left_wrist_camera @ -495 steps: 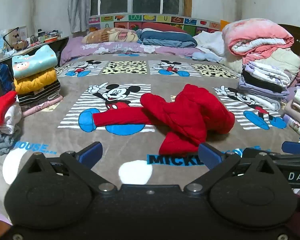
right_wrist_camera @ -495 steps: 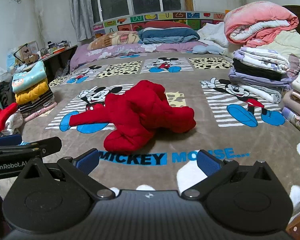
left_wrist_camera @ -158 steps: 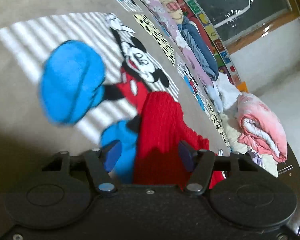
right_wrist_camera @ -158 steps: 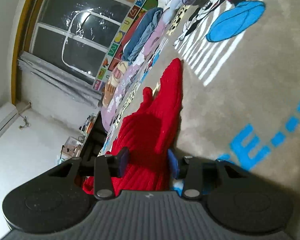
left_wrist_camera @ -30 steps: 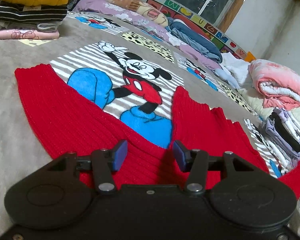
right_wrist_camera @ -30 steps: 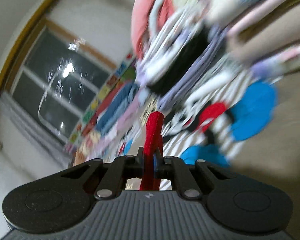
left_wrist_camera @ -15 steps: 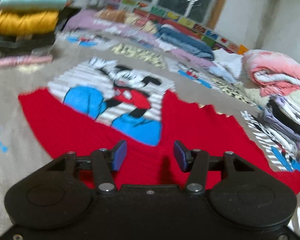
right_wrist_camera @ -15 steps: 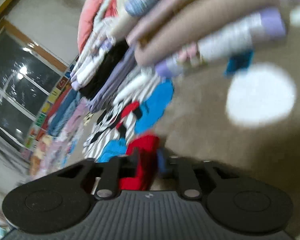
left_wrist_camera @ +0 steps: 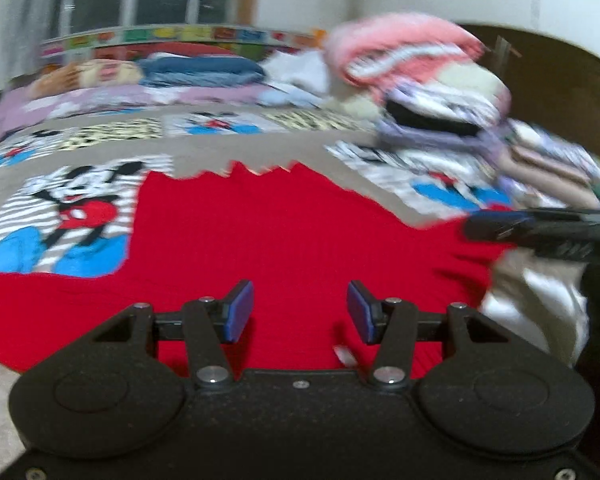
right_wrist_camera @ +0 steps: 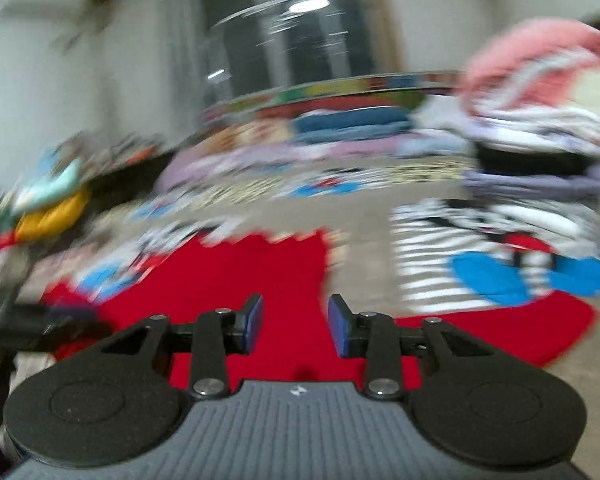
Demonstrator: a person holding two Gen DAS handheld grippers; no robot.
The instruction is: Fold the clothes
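In the left wrist view, the left gripper (left_wrist_camera: 300, 310) is hanging low over the red sweater (left_wrist_camera: 268, 232), and its jaws are standing apart with nothing between them; only red knit is showing under the gap. The sweater is lying spread flat on the blanket (left_wrist_camera: 260, 144), its body in the middle and one sleeve reaching to the left edge of the picture. A second ago this view was showing the same flat sweater from the left side; now the gripper is looking at it more from the middle. At the right, the right gripper (left_wrist_camera: 496, 228) is entering the picture above the other sleeve. In the right wrist view, which is strongly blurred, the right gripper (right_wrist_camera: 295, 322) is also standing with jaws a little apart and empty. A second ago it was pinching a strip of red cloth; now that cloth is released and the right sleeve (right_wrist_camera: 540, 320) is lying on the blanket (right_wrist_camera: 364, 208). I judge that the spreading step is finished and the real folding is not yet begun.
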